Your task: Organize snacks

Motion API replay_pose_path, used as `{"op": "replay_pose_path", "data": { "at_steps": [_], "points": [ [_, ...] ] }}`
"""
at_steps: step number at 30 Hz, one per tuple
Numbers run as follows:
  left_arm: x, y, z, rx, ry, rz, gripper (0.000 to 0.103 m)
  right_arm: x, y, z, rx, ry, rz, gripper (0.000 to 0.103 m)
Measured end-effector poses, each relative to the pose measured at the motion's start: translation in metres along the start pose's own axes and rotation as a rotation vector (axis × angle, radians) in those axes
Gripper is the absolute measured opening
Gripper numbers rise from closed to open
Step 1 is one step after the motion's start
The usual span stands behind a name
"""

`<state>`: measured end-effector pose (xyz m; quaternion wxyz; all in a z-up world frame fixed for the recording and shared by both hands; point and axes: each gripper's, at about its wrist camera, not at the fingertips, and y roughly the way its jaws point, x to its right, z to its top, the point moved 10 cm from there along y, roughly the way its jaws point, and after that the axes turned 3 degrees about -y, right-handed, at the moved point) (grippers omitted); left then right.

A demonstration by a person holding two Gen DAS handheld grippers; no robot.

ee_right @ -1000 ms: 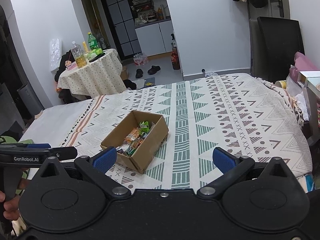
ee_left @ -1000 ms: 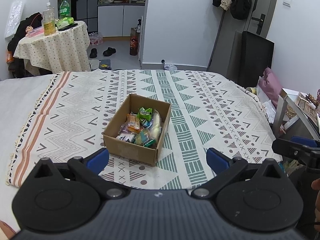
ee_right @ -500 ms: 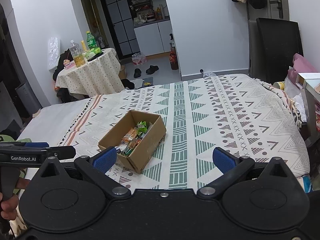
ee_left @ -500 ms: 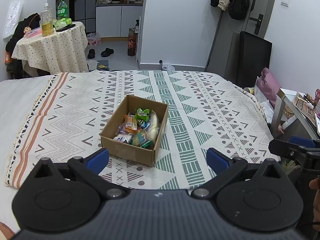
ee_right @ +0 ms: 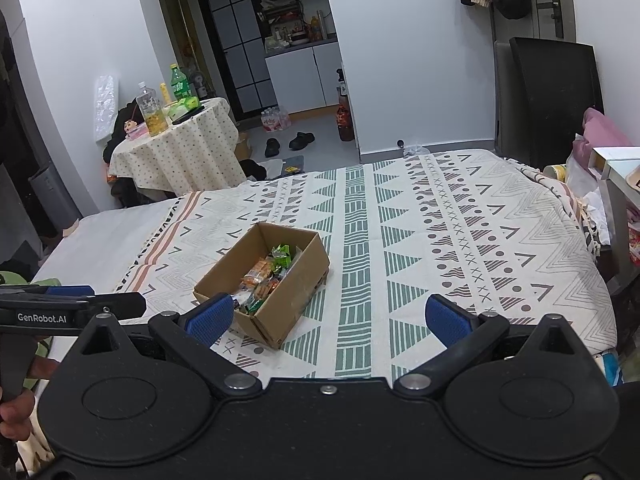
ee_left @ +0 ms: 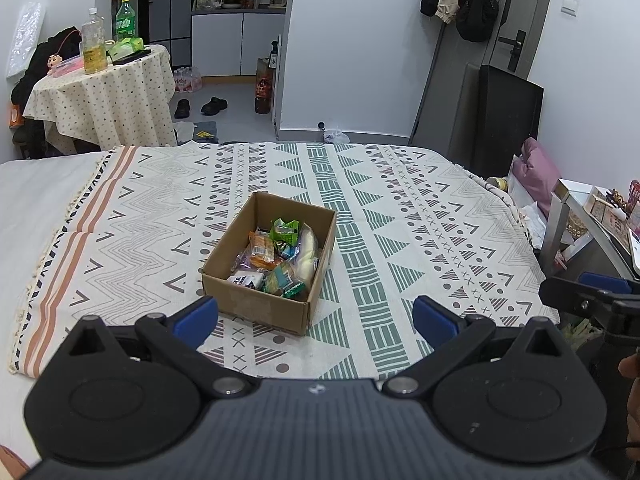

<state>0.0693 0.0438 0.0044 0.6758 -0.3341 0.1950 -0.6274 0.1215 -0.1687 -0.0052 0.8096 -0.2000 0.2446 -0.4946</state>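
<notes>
An open cardboard box (ee_left: 256, 308) (ee_right: 298, 294) sits on the patterned bedspread, near its front edge. Several wrapped snacks (ee_left: 276, 258) (ee_right: 266, 278) lie inside it: orange, green, white and purple packets. My left gripper (ee_left: 316, 316) hovers open in front of the box, nothing between its blue pads. My right gripper (ee_right: 328, 318) is open too, held back and right of the box, with nothing in it. In the right wrist view the left gripper's side (ee_right: 68, 310) shows at the left edge, and the right gripper's tip (ee_left: 588, 292) shows at the left wrist view's right edge.
The bedspread (ee_left: 420, 216) (ee_right: 460, 220) covers a wide bed. A round table (ee_left: 104, 96) with bottles stands beyond its far left corner. A metal side table (ee_left: 588, 220) with clutter and a pink cushion (ee_left: 536, 176) crowd the right side. Shoes (ee_right: 288, 144) lie on the floor.
Both grippers have drawn back slightly from the bed, so the box appears a little smaller and lower in view. Both stay open.
</notes>
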Motion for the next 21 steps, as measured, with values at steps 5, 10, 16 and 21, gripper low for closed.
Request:
{"op": "replay_pose_path", "data": {
  "at_steps": [5, 10, 16, 21],
  "points": [
    [-0.0003, -0.0003, 0.0001, 0.000, 0.000, 0.000, 0.103, -0.0002, 0.0001, -0.0002, 0.000, 0.000, 0.000, 0.103],
    [-0.0006, -0.0002, 0.0000, 0.000, 0.000, 0.000, 0.103, -0.0003, 0.0003, 0.0000, 0.000, 0.000, 0.000, 0.103],
    [-0.0007, -0.0033, 0.0015, 0.009, 0.006, 0.001, 0.103, 0.0002, 0.0000, -0.0013, -0.003, 0.005, 0.000, 0.103],
    [-0.0014, -0.0050, 0.0014, 0.009, 0.007, -0.006, 0.103, 0.0005, 0.0007, -0.0020, 0.002, 0.007, 0.001, 0.103]
  ]
}}
